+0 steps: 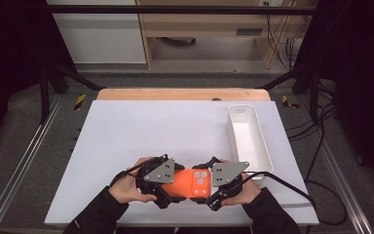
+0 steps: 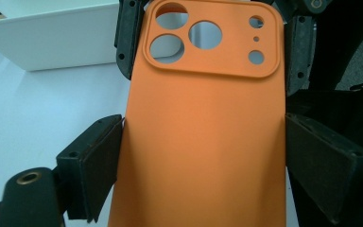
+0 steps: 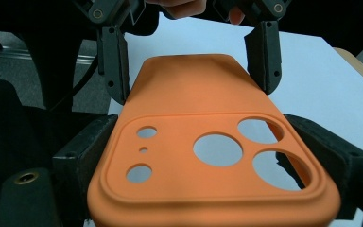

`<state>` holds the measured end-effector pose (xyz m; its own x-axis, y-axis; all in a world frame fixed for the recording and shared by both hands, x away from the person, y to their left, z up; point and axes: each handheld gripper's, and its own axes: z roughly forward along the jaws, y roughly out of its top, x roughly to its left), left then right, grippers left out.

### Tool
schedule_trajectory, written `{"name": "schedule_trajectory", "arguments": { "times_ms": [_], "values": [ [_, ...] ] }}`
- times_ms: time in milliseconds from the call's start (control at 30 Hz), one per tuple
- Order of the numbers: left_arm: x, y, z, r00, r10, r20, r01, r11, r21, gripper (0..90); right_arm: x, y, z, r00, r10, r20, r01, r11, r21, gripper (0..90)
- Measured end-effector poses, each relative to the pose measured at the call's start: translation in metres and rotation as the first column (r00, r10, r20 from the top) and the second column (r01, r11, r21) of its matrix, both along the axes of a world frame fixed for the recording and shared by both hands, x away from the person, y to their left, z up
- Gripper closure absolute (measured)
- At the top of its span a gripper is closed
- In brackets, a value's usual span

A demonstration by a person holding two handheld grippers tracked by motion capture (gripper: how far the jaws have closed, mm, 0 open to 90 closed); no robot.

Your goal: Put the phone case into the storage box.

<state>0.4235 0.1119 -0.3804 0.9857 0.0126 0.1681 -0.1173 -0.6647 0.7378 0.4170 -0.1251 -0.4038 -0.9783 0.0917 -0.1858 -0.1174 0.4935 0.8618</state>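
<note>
Together, both grippers hold an orange phone case (image 1: 187, 183) above the desk's (image 1: 141, 136) near edge. The left gripper (image 1: 164, 187) has its fingers clamped on the plain end; the right gripper (image 1: 213, 190) has its fingers closed on the camera-cutout end. A white tray (image 1: 263, 151) stands farther right.

A white, flat rectangular board (image 1: 141, 141) covers the worktop, its far edge leaving a strip of light wooden tabletop (image 1: 182, 94) exposed. A long, narrow white plastic tray (image 1: 264, 146), open-topped, lies along the board's right side. Black metal frame rails (image 1: 48, 83) flank the table on grey carpeted floor (image 1: 19, 136). Beyond stand a pale wooden cabinet (image 1: 199, 24) and loose black cables (image 1: 280, 34).
</note>
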Motion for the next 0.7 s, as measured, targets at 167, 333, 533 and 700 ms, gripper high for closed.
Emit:
{"name": "schedule_trajectory", "arguments": {
  "times_ms": [167,333,533,700],
  "values": [
    [0.0007,0.0008,-0.0004,1.0,-0.002,-0.008,0.002,1.0,-0.002,14.6,0.0014,-0.0004,-0.0003,0.9999,0.011,-0.008,-0.011,0.9999,0.005,16.2],
    [0.0005,0.0001,-0.0005,1.0,-0.003,-0.009,0.003,1.0,0.0,14.6,0.0013,-0.0007,-0.0003,0.9999,0.014,-0.007,-0.014,0.9999,0.003,16.4],
    [0.0007,-0.0007,-0.0009,1.0,-0.005,-0.007,0.005,1.0,0.003,14.6,0.0013,-0.0011,-0.0002,0.9999,0.014,-0.01,-0.014,0.9999,-0.004,16.5],
    [0.001,-0.002,-0.0015,1.0,-0.001,-0.005,0.001,1.0,0.006,14.2,0.0013,-0.0015,0.0004,0.9999,0.01,-0.014,-0.01,0.9999,-0.011,16.6]
  ]
}}
